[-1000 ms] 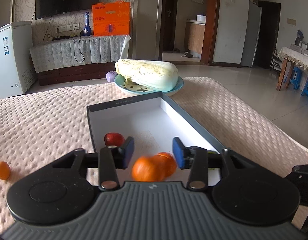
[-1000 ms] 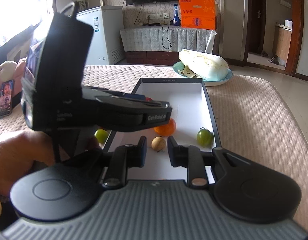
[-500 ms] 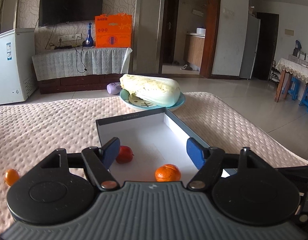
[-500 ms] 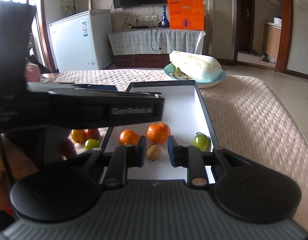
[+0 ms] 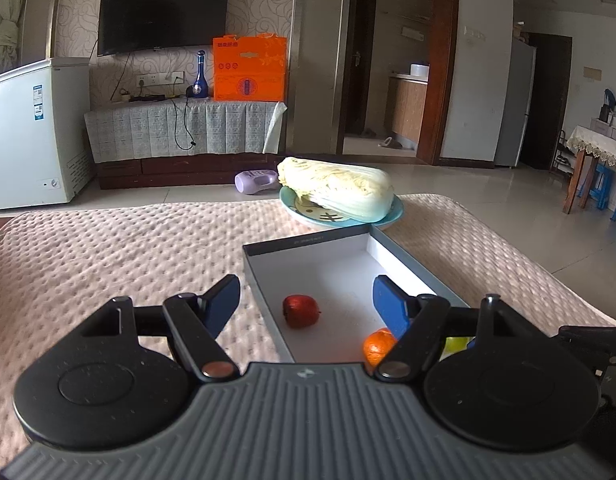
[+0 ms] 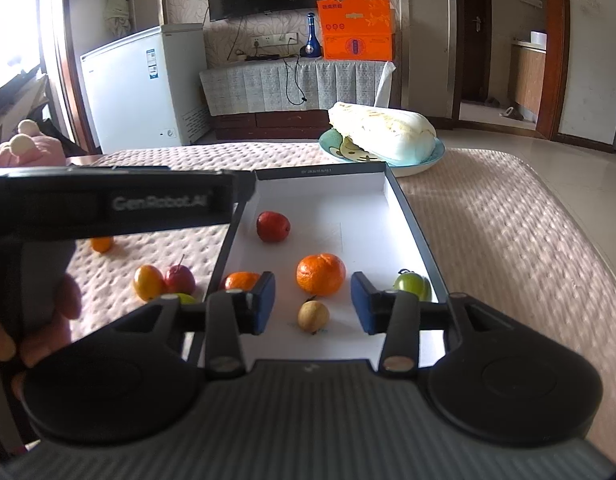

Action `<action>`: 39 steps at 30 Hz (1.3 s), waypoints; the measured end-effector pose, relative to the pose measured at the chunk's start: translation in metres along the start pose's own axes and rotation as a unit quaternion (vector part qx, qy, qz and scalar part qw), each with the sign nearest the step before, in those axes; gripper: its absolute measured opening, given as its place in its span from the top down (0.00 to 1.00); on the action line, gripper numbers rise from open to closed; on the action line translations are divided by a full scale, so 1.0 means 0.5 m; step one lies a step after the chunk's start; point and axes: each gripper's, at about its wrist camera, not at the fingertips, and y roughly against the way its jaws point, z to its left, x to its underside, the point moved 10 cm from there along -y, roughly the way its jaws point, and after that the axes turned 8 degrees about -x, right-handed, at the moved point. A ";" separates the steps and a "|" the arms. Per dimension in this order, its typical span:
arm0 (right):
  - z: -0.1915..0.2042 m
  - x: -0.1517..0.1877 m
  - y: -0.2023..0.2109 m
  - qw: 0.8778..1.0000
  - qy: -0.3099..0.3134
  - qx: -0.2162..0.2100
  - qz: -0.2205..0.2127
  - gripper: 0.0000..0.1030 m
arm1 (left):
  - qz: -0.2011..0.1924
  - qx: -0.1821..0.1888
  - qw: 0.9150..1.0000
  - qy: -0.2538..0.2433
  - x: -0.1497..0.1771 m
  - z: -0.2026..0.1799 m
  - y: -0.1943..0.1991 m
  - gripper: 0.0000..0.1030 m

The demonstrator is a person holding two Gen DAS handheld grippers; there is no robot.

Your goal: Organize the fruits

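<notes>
A shallow white box (image 6: 364, 196) with dark walls lies on the pink quilted table. Inside it are a red fruit (image 6: 272, 226), a large orange (image 6: 320, 273), a second orange (image 6: 240, 281), a green fruit (image 6: 410, 285) and a small tan fruit (image 6: 312, 316). My right gripper (image 6: 312, 307) is open and empty, the tan fruit between its fingers. My left gripper (image 5: 305, 304) is open and empty above the box's near left edge; it sees the red fruit (image 5: 301, 311) and an orange (image 5: 378, 346). Loose fruits lie left of the box: orange-yellow (image 6: 147, 282), red (image 6: 179, 279), green (image 6: 183, 298), small orange (image 6: 101, 244).
A plate (image 6: 424, 160) carrying a napa cabbage (image 6: 382, 130) stands just beyond the box's far end. The left gripper's body (image 6: 107, 204) and the hand holding it fill the left of the right wrist view. The table's right edge drops to the floor.
My left gripper opened, let go of the orange in the box and drew back up and left. My right gripper opened around the tan fruit.
</notes>
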 end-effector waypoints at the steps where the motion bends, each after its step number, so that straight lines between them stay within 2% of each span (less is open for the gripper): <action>1: 0.001 -0.002 0.000 1.000 -0.004 -0.002 -0.004 0.55 | -0.001 -0.001 1.000 0.000 -0.001 0.006 0.002 0.25; 4: 0.006 -0.014 0.008 1.000 -0.005 -0.005 -0.023 0.55 | -0.002 -0.006 1.000 0.000 -0.001 0.021 0.006 0.25; 20: 0.018 -0.028 0.002 0.999 -0.010 0.006 -0.045 0.55 | -0.005 -0.039 0.999 0.005 0.010 0.132 0.028 0.25; 39: 0.102 -0.044 -0.019 0.997 0.027 -0.036 -0.057 0.55 | -0.001 -0.093 0.996 0.020 0.032 0.286 0.052 0.25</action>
